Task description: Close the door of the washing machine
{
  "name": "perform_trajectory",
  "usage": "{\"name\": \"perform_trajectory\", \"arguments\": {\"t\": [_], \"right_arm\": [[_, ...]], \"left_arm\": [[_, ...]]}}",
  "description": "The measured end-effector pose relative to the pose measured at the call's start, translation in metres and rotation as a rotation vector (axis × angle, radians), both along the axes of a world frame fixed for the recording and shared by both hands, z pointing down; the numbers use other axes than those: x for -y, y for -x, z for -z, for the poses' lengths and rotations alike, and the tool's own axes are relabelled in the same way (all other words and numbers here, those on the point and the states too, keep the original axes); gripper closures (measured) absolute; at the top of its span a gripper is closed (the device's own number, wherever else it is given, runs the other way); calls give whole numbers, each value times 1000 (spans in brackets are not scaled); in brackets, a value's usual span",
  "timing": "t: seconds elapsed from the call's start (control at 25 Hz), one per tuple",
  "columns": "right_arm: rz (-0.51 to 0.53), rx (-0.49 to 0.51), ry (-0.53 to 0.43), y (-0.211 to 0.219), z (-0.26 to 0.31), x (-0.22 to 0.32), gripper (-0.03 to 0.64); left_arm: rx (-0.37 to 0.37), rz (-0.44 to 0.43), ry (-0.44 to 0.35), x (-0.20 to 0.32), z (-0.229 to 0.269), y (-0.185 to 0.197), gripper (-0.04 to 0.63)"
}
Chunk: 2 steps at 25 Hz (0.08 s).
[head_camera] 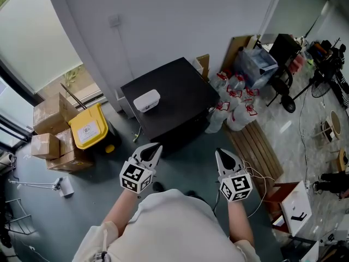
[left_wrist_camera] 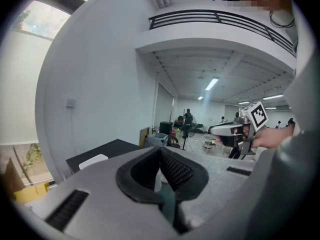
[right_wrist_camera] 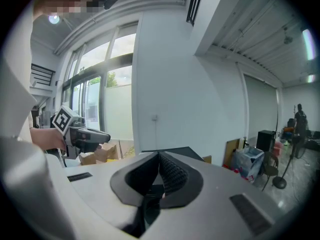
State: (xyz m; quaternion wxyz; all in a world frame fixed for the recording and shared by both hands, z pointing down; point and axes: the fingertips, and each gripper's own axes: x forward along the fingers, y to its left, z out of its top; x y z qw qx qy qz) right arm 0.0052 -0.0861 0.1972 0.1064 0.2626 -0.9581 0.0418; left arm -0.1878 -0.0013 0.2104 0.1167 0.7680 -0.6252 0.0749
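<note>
A black box-shaped machine point(head_camera: 169, 100) stands against the white wall, with a small white box point(head_camera: 146, 100) on its top. Its front and any door are hidden from above. My left gripper point(head_camera: 155, 147) and right gripper point(head_camera: 222, 153) hover side by side just short of the machine, pointing at it. Both are shut with nothing between the jaws. In the left gripper view the jaws point(left_wrist_camera: 160, 150) meet, with the black top point(left_wrist_camera: 107, 151) beyond and the right gripper point(left_wrist_camera: 234, 129) off to the side. The right gripper view shows its closed jaws point(right_wrist_camera: 159, 155) and the left gripper point(right_wrist_camera: 82, 133).
A yellow bin point(head_camera: 90, 125) and cardboard boxes point(head_camera: 52, 130) sit left of the machine. White bags point(head_camera: 234, 105), a wooden pallet point(head_camera: 253, 146) and a black chair point(head_camera: 281, 64) are to its right. A white box point(head_camera: 297, 206) lies near my right side.
</note>
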Motion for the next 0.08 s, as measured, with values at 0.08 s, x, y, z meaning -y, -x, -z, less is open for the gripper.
{"name": "perform_trajectory", "arguments": {"t": [0.08], "right_arm": [[1,-1,2,3,-1,0,584]], "left_arm": [[-2,3,1,0,-2,2,586]]}}
